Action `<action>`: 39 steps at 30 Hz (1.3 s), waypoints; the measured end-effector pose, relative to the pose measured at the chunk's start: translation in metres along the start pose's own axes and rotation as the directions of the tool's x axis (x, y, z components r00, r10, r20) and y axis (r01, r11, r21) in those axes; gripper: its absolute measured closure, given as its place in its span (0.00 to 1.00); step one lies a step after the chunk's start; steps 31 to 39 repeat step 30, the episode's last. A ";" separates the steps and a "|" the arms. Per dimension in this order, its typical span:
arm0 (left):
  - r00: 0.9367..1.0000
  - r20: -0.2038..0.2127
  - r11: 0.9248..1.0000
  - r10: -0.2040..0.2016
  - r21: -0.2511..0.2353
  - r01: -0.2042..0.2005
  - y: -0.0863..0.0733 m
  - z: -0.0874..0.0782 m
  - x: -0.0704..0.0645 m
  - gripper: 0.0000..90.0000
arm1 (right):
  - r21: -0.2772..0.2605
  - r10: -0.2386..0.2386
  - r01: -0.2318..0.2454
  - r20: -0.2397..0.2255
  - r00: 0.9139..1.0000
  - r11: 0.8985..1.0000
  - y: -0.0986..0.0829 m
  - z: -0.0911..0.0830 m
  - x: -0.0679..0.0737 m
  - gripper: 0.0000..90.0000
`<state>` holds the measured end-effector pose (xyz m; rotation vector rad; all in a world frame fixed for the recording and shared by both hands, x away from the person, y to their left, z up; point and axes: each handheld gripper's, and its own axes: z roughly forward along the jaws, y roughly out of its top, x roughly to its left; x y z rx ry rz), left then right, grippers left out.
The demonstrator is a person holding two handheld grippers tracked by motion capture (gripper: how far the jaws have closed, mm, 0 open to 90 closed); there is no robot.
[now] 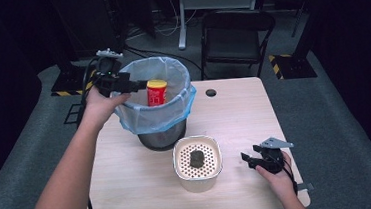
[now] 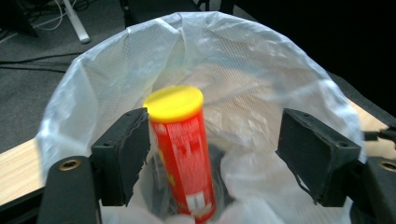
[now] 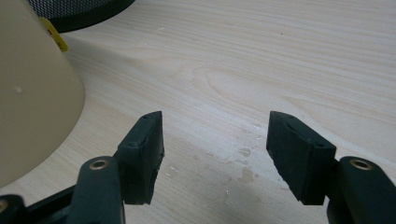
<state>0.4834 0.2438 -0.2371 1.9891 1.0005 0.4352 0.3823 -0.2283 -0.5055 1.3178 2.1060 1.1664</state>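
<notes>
Forearms come in from your side of the pale wooden table: your left one stretches forward, holding the left gripper level over the rim of the black mesh bin lined with a translucent white bag, jaws spread wide. The red cylindrical canister with a yellow lid stands tilted inside the bag, just beside one jaw, not clamped. Your right hand rests low near the table's front edge, the right gripper open and empty above faint wet spots, next to the cream perforated-top container carrying a small dark lump. Beyond, grey carpet and a black folding chair.
</notes>
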 end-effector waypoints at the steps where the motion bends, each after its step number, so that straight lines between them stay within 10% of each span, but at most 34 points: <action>1: 1.000 0.006 1.000 -0.003 -0.007 0.003 -0.003 -0.006 0.000 0.30 | -0.001 -0.006 0.006 0.000 1.000 1.000 0.000 0.000 0.000 0.40; 17: 0.999 0.046 0.999 -0.004 -0.048 0.006 -0.072 -0.061 0.000 0.41 | 0.005 -0.004 0.004 0.008 1.000 1.000 -0.001 0.001 0.001 0.40; 30: 1.000 0.009 0.999 -0.003 -0.053 0.003 -0.184 -0.033 0.002 0.29 | 0.002 -0.016 0.016 0.014 1.000 1.000 -0.001 0.000 -0.001 0.40; 39: 1.000 0.009 0.999 -0.003 -0.053 0.003 -0.184 -0.033 0.002 0.29 | 0.002 -0.016 0.016 0.014 1.000 1.000 -0.001 0.000 -0.001 0.40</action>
